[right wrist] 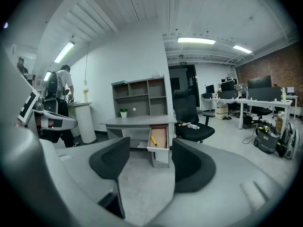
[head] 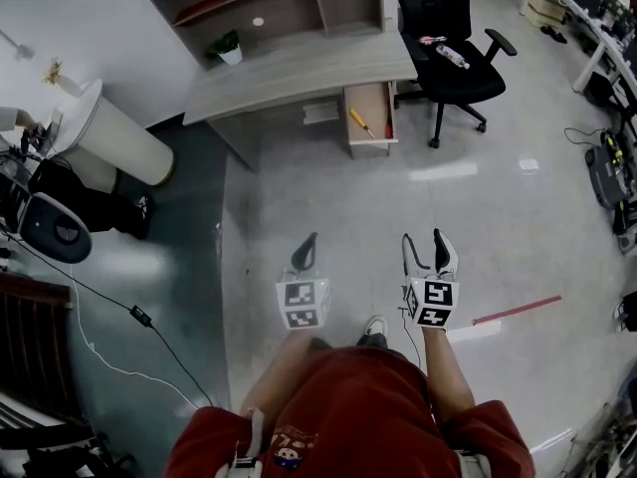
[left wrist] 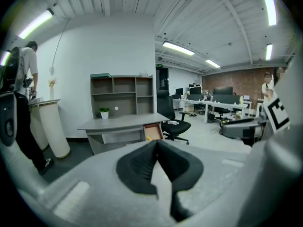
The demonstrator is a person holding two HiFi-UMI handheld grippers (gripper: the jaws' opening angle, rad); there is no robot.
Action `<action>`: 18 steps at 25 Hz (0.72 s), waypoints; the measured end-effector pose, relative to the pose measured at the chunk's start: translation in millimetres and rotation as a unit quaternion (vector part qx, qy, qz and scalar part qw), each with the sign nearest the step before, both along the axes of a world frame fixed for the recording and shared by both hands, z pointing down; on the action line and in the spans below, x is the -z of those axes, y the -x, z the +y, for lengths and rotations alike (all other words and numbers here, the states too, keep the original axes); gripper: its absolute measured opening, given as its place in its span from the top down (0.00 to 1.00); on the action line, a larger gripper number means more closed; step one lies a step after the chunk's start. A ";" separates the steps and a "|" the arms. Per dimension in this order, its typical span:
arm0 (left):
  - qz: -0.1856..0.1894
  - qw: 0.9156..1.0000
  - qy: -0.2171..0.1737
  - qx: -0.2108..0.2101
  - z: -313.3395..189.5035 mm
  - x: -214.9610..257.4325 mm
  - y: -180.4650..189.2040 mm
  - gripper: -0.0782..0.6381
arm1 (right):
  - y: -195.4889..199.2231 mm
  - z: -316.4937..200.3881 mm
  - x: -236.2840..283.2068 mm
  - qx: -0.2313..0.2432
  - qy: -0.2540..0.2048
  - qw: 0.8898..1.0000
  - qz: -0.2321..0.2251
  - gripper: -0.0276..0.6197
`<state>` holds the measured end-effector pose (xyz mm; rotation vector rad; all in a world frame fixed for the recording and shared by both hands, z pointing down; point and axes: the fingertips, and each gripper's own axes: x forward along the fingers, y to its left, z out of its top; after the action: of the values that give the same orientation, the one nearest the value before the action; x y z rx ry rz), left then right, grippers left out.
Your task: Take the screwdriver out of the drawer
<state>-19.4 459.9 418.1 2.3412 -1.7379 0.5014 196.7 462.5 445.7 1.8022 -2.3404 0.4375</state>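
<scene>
Near the person, over the glossy grey floor (head: 299, 197), the left tongs (head: 306, 257) are clenched. The left gripper view shows their black ribbed pads (left wrist: 142, 167) meeting at the tips with nothing between them. To their right, the right tongs (head: 430, 252) stand released and wide. Their two black pads (right wrist: 111, 157) are well apart and only bare floor and the far drawer show through the gap. Both tongs have smooth pale plastic shells and carry a white cube (head: 303, 303) with black square markers. Neither touches anything.

Far left stands a white, round, tapering stand (head: 119, 137). Right of it, against the far wall, is the counter (head: 299, 73), a flat pale wood-grain slab. A small green plant (head: 229, 48) in a white pot sits on it, and an open shelf (head: 269, 3) with brown-lined bays rises behind. At the counter's right end the drawer (head: 372, 148) is pulled out toward the near side. It is a shallow box with a light wooden bottom and a white front. The screwdriver (head: 360, 122) lies slantwise inside it, with a yellow handle and a thin dark shaft, well apart from both tongs. Farther right is a black padded swivel chair (head: 453, 68) on a star base.
</scene>
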 end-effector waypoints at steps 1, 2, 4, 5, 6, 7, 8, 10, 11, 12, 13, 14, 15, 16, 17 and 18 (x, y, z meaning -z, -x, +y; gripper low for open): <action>0.000 1.000 -0.001 -0.001 -2.3 0.4 -6.3 0.89 | -6.2 -2.2 -0.9 -0.001 0.001 1.000 0.000 0.55; 0.000 1.000 -0.002 -0.002 -4.3 0.5 -12.4 0.89 | -12.4 -4.0 -2.5 -0.002 0.002 1.000 -0.001 0.55; -0.004 1.000 -0.003 -0.005 -7.1 -0.6 -21.4 0.89 | -22.8 -6.3 -6.4 -0.007 0.006 1.000 -0.003 0.55; -0.006 1.000 -0.002 -0.006 -8.3 -1.5 -23.9 0.89 | -26.7 -7.3 -8.7 -0.010 0.010 1.000 -0.006 0.55; -0.007 1.000 -0.002 -0.006 -9.7 -2.3 -25.4 0.89 | -30.0 -8.5 -10.9 -0.013 0.014 1.000 -0.008 0.55; -0.008 1.000 -0.001 -0.006 -11.4 -2.9 -26.4 0.89 | -32.9 -10.1 -13.0 -0.016 0.019 1.000 -0.011 0.55; -0.007 1.000 0.000 -0.006 -13.3 -3.3 -27.2 0.89 | -35.4 -12.0 -14.7 -0.018 0.022 1.000 -0.012 0.55; -0.007 1.000 0.003 -0.006 -17.2 -5.1 -27.1 0.89 | -38.2 -16.4 -17.2 -0.020 0.026 0.999 -0.010 0.55; -0.008 1.000 0.005 -0.005 -19.1 -6.8 -26.1 0.89 | -38.3 -18.7 -18.2 -0.020 0.027 0.999 -0.009 0.55; -0.007 1.000 0.006 -0.005 -20.9 -8.9 -24.7 0.89 | -38.0 -21.0 -19.3 -0.019 0.028 0.999 -0.008 0.55; -0.006 1.000 0.008 -0.004 -22.8 -11.0 -23.4 0.89 | -37.4 -23.3 -20.4 -0.019 0.028 0.999 -0.007 0.55; -0.005 1.000 0.009 -0.004 -25.0 -12.9 -21.9 0.89 | -36.5 -26.0 -21.4 -0.019 0.028 0.999 -0.006 0.55; -0.004 1.000 0.010 -0.003 -27.9 -14.7 -20.4 0.89 | -35.2 -29.1 -22.2 -0.018 0.028 0.999 -0.005 0.55; -0.002 1.000 0.010 -0.003 -31.7 -16.4 -18.7 0.89 | -33.6 -32.8 -22.8 -0.018 0.028 0.999 -0.004 0.55; 0.000 1.000 0.010 -0.002 -36.4 -18.0 -16.9 0.89 | -31.4 -37.0 -23.4 -0.018 0.029 0.999 -0.001 0.55; 0.003 1.000 0.010 -0.003 -42.1 -19.4 -14.7 0.89 | -28.4 -41.8 -24.2 -0.017 0.030 0.999 0.001 0.55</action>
<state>-4.7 417.8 437.4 2.3317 -1.7165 0.5100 225.1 420.6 470.0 1.8174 -2.2735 0.5043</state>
